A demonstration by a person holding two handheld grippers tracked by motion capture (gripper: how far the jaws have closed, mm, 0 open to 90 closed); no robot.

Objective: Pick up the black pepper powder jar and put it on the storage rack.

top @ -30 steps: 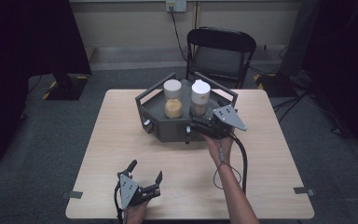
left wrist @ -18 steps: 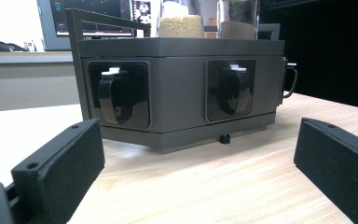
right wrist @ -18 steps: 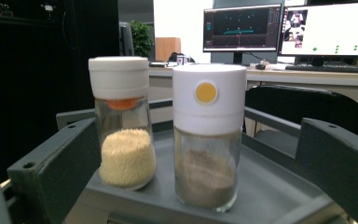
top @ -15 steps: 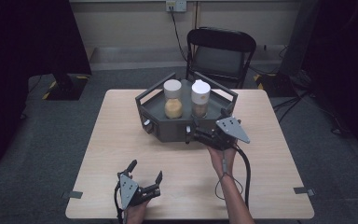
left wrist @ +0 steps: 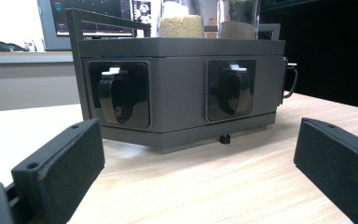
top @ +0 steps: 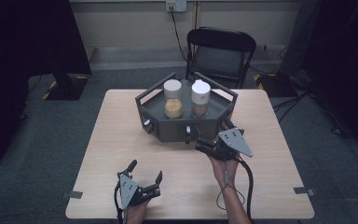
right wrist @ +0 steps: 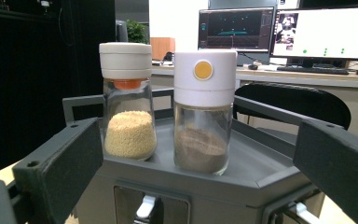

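Wood-grain table (top: 121, 140): pale top; it carries a dark grey hexagonal tray toward the far middle, and both grippers sit on the person's side of it.
Left gripper (top: 144, 171): low at the near left edge, well apart from the tray; jaws spread wide, nothing between them. Its own view looks level across the table at the tray's side wall (left wrist: 177, 88), where two recessed latches show.
Left hand pose: gripper lies close to the table surface, jaws pointing away from the person toward the tray.
Tray (top: 223, 93): raised rails around the rim, two jars standing upright side by side on its deck.
Left jar (top: 173, 99): glass, white cap, pale yellow grains (right wrist: 130, 133) in the lower part.
Right jar (top: 200, 99): glass, white cap with an orange dot (right wrist: 203, 70), brown powder at the bottom; just beside the first jar, whether they touch I cannot tell.
Right gripper (top: 209, 145): just in front of the tray's near right face, jaws wide apart and empty.
Key relation: jars stand straight ahead of the right gripper, long axes vertical, the brown-powder jar most nearly centred between its jaws; this hand is far nearer than the left.
Right hand pose: forearm reaches forward from the near edge, grey plate on top, jaws aimed at the tray.
Likely next: probably a forward reach to close on a jar.
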